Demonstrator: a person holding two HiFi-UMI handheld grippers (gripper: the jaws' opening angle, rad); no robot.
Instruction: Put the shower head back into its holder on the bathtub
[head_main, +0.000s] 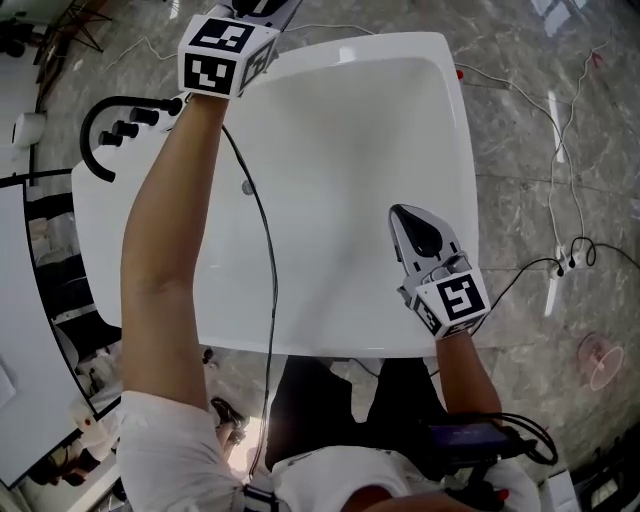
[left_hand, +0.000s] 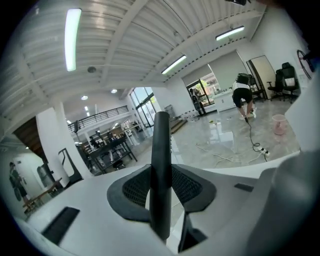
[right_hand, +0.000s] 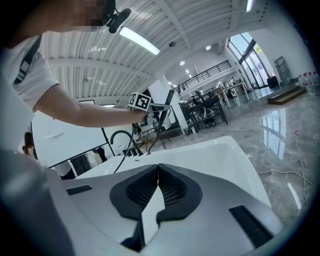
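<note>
My left gripper, with its marker cube, is raised over the far left part of the white bathtub. It is shut on a slim black handle, the shower head's stem, which stands upright between the jaws; the head itself is out of sight. The left gripper faces the room beyond the tub. My right gripper hovers over the tub's near right side, shut, with nothing in it. In the right gripper view the pads meet, and the left arm and cube show above the curved black faucet.
The black faucet with its knobs stands on the tub's left rim. A thin black cable hangs from my left hand across the basin. A drain sits in the tub floor. White cords lie on the marble floor at the right.
</note>
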